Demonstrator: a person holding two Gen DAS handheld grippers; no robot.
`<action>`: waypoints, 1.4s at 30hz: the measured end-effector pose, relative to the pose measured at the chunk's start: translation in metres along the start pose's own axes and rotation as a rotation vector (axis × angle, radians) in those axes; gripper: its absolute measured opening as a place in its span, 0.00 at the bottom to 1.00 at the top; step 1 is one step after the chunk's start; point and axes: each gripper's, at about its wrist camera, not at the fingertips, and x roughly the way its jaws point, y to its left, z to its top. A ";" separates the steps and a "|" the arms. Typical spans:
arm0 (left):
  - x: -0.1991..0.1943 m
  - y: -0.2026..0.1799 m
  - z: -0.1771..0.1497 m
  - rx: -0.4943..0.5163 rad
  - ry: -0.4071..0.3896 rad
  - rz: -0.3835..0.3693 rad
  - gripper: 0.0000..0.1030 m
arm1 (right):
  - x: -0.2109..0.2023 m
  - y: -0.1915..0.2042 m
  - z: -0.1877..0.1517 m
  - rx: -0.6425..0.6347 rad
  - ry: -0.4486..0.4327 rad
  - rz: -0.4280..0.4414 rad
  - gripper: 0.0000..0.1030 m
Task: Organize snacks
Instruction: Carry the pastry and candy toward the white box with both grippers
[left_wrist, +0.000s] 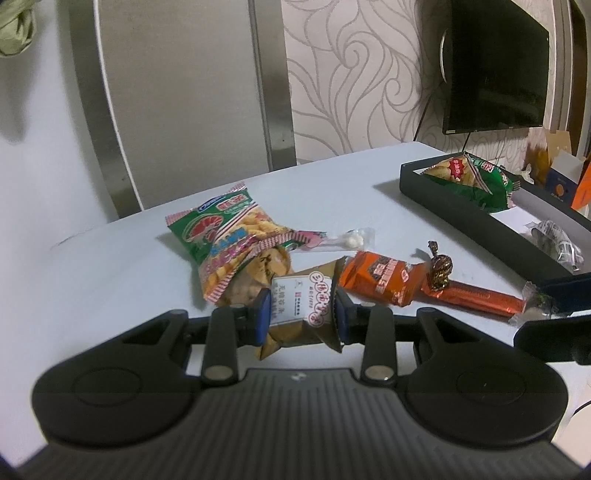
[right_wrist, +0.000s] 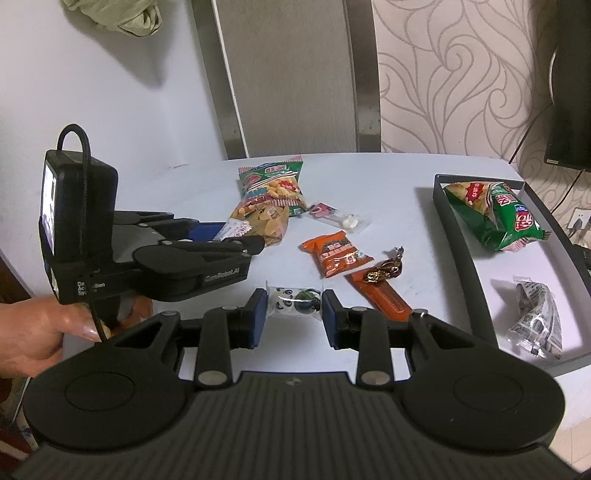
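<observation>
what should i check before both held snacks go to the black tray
1. Left hand-held gripper shut on brown snack packet: ok.
2. Right hand-held gripper shut on panda candy: ok.
3. Free room in black tray between green chip bag and clear wrapped snack: ok.
4. Brown snack packet clear of shrimp cracker bag: cannot tell.
5. Orange bar and gold candy off the path: not ok.
</observation>
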 end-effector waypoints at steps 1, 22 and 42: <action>0.001 -0.002 0.002 0.003 -0.001 -0.001 0.37 | 0.000 -0.002 0.001 0.000 0.000 0.003 0.36; 0.029 -0.039 0.031 0.033 -0.009 -0.030 0.37 | -0.004 -0.043 0.011 0.022 -0.008 0.017 0.36; 0.053 -0.072 0.054 0.060 -0.012 -0.096 0.37 | -0.012 -0.079 0.020 0.077 -0.037 -0.040 0.36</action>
